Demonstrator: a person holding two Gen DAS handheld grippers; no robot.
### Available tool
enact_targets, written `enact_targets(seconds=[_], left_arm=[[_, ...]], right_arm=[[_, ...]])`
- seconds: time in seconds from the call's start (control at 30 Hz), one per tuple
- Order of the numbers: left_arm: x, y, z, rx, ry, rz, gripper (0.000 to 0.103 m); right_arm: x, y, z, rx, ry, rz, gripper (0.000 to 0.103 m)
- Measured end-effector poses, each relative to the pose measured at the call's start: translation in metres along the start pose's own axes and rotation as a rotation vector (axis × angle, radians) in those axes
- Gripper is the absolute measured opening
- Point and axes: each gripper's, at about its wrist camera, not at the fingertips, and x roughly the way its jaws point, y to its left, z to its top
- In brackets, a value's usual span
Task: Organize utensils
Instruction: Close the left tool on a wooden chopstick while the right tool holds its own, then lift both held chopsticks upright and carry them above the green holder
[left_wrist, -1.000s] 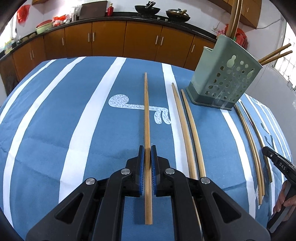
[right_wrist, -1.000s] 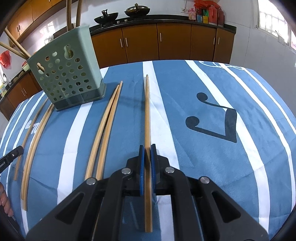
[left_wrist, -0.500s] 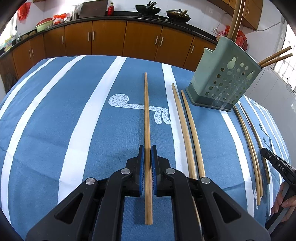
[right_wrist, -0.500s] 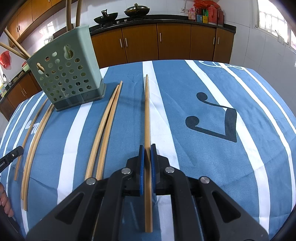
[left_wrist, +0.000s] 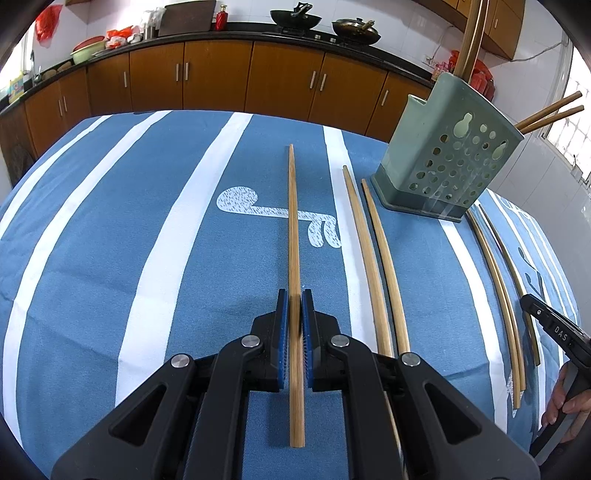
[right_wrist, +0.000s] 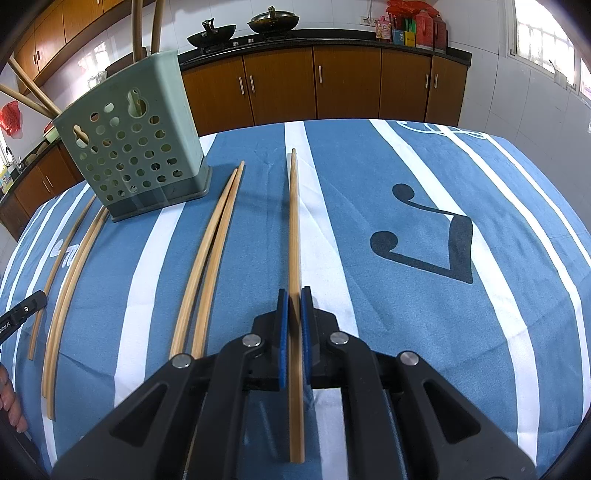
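Note:
My left gripper (left_wrist: 294, 299) is shut on a long wooden chopstick (left_wrist: 293, 221) that points forward over the blue striped tablecloth. My right gripper (right_wrist: 294, 295) is shut on another wooden chopstick (right_wrist: 293, 221). A green perforated utensil holder (left_wrist: 447, 158) stands upright on the table with several chopsticks sticking out; it also shows in the right wrist view (right_wrist: 135, 140). Two loose chopsticks (left_wrist: 373, 251) lie between my left gripper and the holder. Further chopsticks (left_wrist: 498, 280) lie right of the holder. In the right wrist view a pair of chopsticks (right_wrist: 210, 251) lies left of my held one.
The tablecloth (left_wrist: 110, 240) covers the whole table and drops off at its edges. Brown kitchen cabinets (left_wrist: 221, 77) with woks on the counter run along the back wall. The other handle and a hand show at the far right (left_wrist: 557, 339).
The left view has risen slightly, with the holder and table looking a little lower and farther. The right view is almost unchanged. Both grippers stay shut on their chopsticks.

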Motion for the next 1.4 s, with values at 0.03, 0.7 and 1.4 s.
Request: enact_targets(seconds=[0.03,0.7,1.4], left_arm=[[0.0,0.0,0.0,0.0,0.0,0.0,0.008],[-0.008,-0.014,-0.015,0.103,0.007,0.076,0.008],[-0.086,-0.009,0.032,0.044,-0.194,-0.001,0.007]], right_arm=[[0.0,0.0,0.0,0.0,0.0,0.0,0.008],[-0.004,0.002,-0.004,-0.037,0.008,-0.002,0.008],[-0.1,-0.016,0.035,0.045,-0.252,0.071,0.008]])
